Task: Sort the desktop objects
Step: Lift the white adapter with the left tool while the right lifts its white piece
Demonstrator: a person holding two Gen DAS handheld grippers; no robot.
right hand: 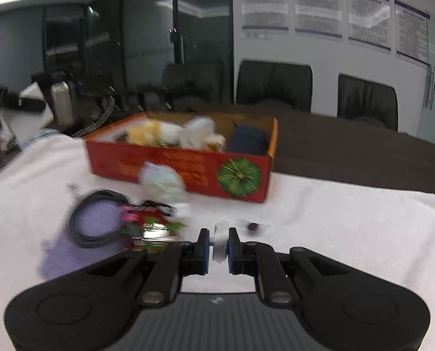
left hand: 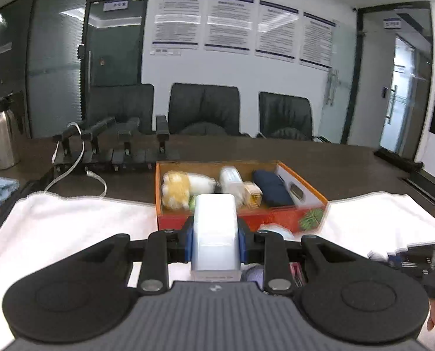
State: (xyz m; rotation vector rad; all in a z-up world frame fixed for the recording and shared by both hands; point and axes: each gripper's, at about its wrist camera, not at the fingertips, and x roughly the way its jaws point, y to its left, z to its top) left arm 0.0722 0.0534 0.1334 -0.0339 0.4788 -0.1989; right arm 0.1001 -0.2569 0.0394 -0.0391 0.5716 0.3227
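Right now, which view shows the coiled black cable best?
The right wrist view: the coiled black cable lies whole, though blurred, on the white towel. In the left wrist view the left gripper and its white box hide it.

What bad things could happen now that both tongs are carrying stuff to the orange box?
1. The orange box already looks full, so the white box in the left tongs might not fit and could tip out.
2. The right tongs pinch only a small white piece; it might slip.
3. The coiled black cable lies close by and could snag.
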